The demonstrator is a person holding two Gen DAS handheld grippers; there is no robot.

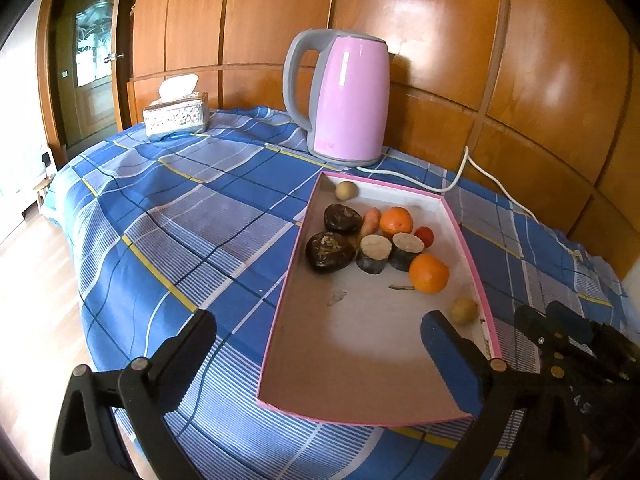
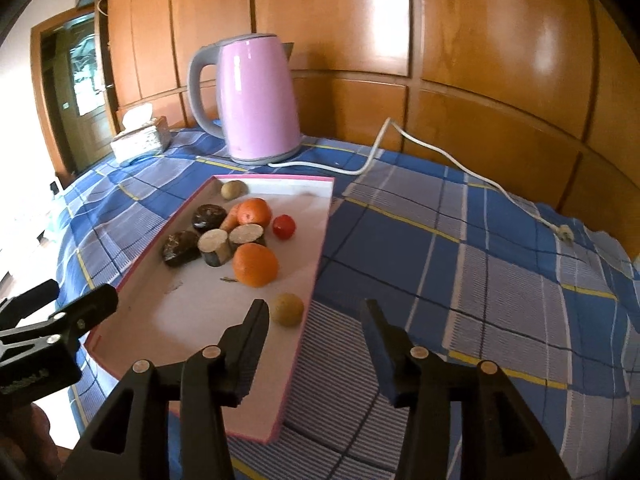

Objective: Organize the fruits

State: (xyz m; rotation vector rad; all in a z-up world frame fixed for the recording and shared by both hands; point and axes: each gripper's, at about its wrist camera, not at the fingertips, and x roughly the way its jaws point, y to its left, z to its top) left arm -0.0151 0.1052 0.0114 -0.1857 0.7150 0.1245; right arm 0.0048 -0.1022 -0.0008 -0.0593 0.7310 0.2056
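A shallow pink-rimmed tray [image 1: 280, 292] [image 2: 316, 256] lies on the checked tablecloth. It holds two oranges [image 1: 429, 273] [image 2: 255, 265], a small red tomato [image 1: 425, 235] [image 2: 284, 226], a carrot [image 1: 370, 220], two dark lumpy pieces [image 1: 330, 251] [image 2: 180, 248], two cut dark-skinned chunks [image 1: 374, 253] [image 2: 215, 246] and two small yellowish round fruits [image 1: 464, 310] [image 2: 287, 309]. My left gripper [image 1: 320, 332] is open and empty over the tray's near end. My right gripper [image 2: 316, 316] is open and empty, just short of the near yellowish fruit, straddling the tray's right rim.
A pink electric kettle [image 1: 344, 96] [image 2: 258, 100] stands behind the tray, its white cord [image 1: 496, 188] [image 2: 460, 164] trailing right across the cloth. A silver tissue box [image 1: 176, 118] [image 2: 140, 140] sits at the back left. Wooden panels back the table; the table edge drops off at left.
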